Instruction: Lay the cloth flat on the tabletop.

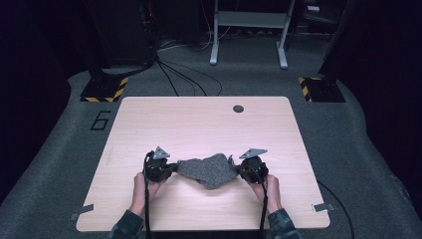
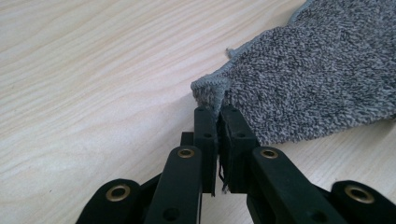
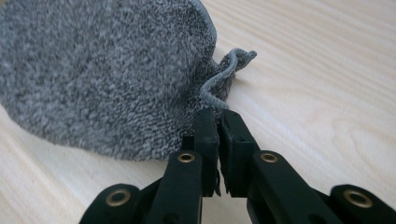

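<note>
A grey terry cloth [image 1: 208,170] hangs stretched between my two grippers above the near half of the wooden table [image 1: 199,124]. My left gripper [image 1: 172,167] is shut on the cloth's left corner; in the left gripper view the jaws pinch the hemmed corner [image 2: 210,88] at my gripper [image 2: 217,109]. My right gripper [image 1: 238,169] is shut on the cloth's right edge; in the right gripper view the cloth [image 3: 102,70] bulges to the left of my gripper [image 3: 217,112], with a hem loop [image 3: 229,70] sticking up beyond the jaws.
A round cable hole [image 1: 238,108] sits near the table's far edge. Beyond the table are floor cables [image 1: 184,74], a metal frame [image 1: 249,30] and two hazard-striped stand bases [image 1: 103,89] [image 1: 321,88]. Tape tabs [image 1: 82,211] mark the near corners.
</note>
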Demonstrator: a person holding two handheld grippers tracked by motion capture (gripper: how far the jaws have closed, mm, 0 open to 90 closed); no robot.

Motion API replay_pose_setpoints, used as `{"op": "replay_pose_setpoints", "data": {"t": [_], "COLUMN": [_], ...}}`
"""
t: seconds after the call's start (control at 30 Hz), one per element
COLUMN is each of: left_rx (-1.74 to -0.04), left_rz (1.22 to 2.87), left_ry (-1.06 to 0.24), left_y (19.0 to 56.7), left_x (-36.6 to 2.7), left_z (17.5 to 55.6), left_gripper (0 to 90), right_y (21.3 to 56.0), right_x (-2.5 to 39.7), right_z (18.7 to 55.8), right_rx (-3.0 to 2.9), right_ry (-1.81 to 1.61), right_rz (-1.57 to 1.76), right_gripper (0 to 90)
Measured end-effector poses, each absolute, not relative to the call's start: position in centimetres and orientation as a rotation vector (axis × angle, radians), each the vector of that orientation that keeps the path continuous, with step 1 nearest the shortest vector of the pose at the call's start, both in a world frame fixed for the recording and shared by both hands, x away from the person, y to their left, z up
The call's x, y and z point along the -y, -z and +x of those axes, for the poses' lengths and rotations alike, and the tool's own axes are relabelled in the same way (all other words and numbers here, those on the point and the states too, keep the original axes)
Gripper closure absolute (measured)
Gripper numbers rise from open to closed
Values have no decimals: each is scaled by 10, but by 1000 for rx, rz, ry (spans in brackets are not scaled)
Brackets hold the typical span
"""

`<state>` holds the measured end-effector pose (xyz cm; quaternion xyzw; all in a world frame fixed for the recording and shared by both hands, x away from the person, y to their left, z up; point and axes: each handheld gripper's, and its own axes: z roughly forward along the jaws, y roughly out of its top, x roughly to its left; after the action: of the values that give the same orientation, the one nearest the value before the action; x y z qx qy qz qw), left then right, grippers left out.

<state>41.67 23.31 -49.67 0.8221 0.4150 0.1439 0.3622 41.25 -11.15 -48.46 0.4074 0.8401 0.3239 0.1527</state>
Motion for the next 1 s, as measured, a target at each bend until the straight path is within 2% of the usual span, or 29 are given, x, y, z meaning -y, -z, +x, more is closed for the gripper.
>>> {"op": "replay_pose_setpoints", "data": {"t": [0.17,0.2,0.23,0.27,0.33,0.37,0.4,0.5,0.67,0.83,0.87,0.9,0.93,0.97,1.0], "left_rx": [-1073,-1081,-1081,-1093,-1102,-1102,-1100,-1092,-1107,-1163,-1163,-1163,-1160,-1164,-1148], "left_rz": [2128,2112,2112,2113,2092,2092,2080,2075,2135,2162,2179,2179,2188,2191,2203], "left_ry": [-361,-351,-351,-331,-330,-330,-337,-349,-369,-348,-348,-348,-342,-351,-356], "left_y": [497,496,496,493,490,490,484,476,479,492,496,496,497,499,500], "left_x": [-235,-236,-236,-237,-238,-238,-239,-237,-233,-231,-229,-229,-228,-227,-225], "left_z": [417,416,416,417,417,417,416,416,425,436,439,439,440,440,440], "left_gripper": [829,804,765,689,579,513,464,373,353,365,381,418,418,504,551], "right_y": [487,486,486,483,477,477,470,461,462,474,480,480,483,487,488], "right_x": [117,121,121,125,129,129,133,130,114,102,98,98,96,94,94], "right_z": [405,402,402,401,402,402,406,414,439,462,470,470,472,473,473], "right_rx": [-2426,-2428,-2428,-2421,-2404,-2404,-2383,-2362,-2393,-2435,-2451,-2451,-2461,-2476,-2474], "right_ry": [-919,-911,-911,-943,-974,-974,-997,-1009,-960,-881,-841,-841,-815,-785,-774], "right_rz": [1188,1193,1193,1208,1222,1222,1209,1225,1250,1271,1293,1293,1286,1292,1305], "right_gripper": [832,772,772,701,644,644,601,569,517,512,562,562,592,662,691]}}
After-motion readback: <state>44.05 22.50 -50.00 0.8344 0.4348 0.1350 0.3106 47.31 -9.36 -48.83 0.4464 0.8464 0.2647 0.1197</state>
